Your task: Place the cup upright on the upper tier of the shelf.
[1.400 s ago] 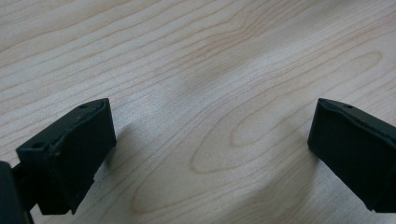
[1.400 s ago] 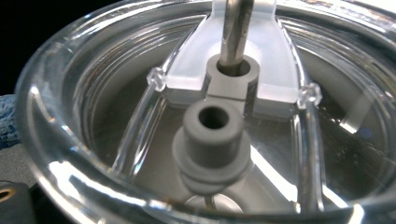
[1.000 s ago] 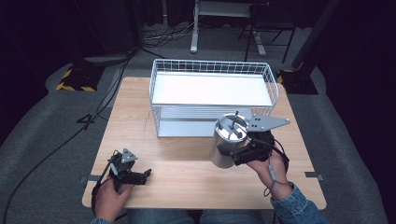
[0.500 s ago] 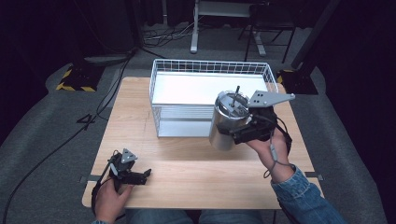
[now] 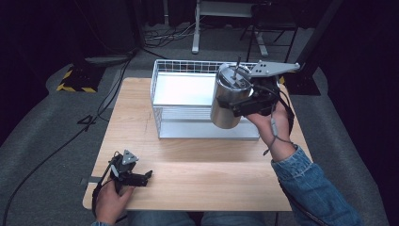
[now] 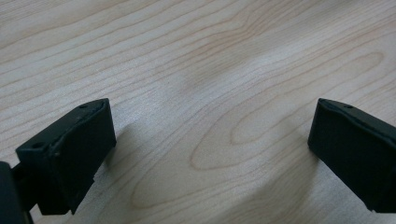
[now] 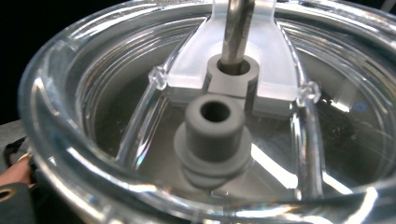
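A steel cup (image 5: 227, 100) with a clear lid (image 7: 116, 140) and a metal straw (image 7: 236, 28) hangs tilted in the air over the front right part of the white wire basket (image 5: 188, 62). My right gripper (image 5: 245, 101) is shut on its side near the top. In the right gripper view the lid is very close, with a grey stopper (image 7: 215, 126) at its middle. At the table's front left my left gripper (image 5: 143, 176) rests low on the wood, open, with bare tabletop between its jaws (image 6: 210, 140).
The basket stands at the back middle of the wooden table (image 5: 211, 174), its white floor bare. Cables and stand legs (image 5: 197, 28) lie on the dark floor behind the table.
My right gripper has carried the steel cup upward and toward the back, from in front of the basket to over its front right part. The left gripper has stayed put.
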Available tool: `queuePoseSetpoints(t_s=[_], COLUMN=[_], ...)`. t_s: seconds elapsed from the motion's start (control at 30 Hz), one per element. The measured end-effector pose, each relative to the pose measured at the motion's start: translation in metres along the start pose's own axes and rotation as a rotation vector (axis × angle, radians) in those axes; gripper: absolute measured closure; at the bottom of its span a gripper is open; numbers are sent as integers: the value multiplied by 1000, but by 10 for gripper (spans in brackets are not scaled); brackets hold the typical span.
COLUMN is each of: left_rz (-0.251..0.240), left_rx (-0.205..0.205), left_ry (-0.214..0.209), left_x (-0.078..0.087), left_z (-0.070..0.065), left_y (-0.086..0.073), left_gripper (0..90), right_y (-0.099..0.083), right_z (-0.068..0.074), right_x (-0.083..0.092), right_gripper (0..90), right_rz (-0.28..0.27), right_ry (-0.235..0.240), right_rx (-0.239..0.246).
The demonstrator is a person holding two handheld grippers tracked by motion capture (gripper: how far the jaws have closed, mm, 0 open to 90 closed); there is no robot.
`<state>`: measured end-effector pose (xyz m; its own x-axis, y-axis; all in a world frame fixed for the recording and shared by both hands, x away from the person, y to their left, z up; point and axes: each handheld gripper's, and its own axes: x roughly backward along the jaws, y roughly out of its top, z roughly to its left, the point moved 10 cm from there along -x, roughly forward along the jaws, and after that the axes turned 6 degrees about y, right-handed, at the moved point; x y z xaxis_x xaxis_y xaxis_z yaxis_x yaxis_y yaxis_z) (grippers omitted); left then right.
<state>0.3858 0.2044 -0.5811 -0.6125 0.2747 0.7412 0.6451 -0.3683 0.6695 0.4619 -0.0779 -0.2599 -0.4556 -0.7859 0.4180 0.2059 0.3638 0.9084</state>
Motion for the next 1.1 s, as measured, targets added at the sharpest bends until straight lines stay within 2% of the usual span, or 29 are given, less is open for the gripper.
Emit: queuePoseSetpoints(t_s=[0.23, 0.33, 0.53, 0.7, 0.93, 1.1], left_rz=[0, 0, 0, 1, 0, -1], left_rx=[0, 0, 0, -1, 3, 4], left_ry=[0, 0, 0, 4, 2, 4], left_x=[0, 0, 0, 0, -1, -1], left_z=[0, 0, 0, 1, 0, 0], left_y=[0, 0, 0, 0, 1, 1], left_gripper=[12, 12, 12, 12, 12, 12], right_y=[18, 23, 31, 34, 37, 33], right_z=[-22, -30, -48, -65, -86, -96], right_x=[-11, -18, -39, -56, -69, -78], right_gripper=[38, 38, 38, 38, 38, 38], right_rz=[-14, -14, 4, -1, -25, -13], right_ry=[-38, -48, -100, -126, -160, -182], right_rx=[-28, -25, -4, -34, -94, -91])
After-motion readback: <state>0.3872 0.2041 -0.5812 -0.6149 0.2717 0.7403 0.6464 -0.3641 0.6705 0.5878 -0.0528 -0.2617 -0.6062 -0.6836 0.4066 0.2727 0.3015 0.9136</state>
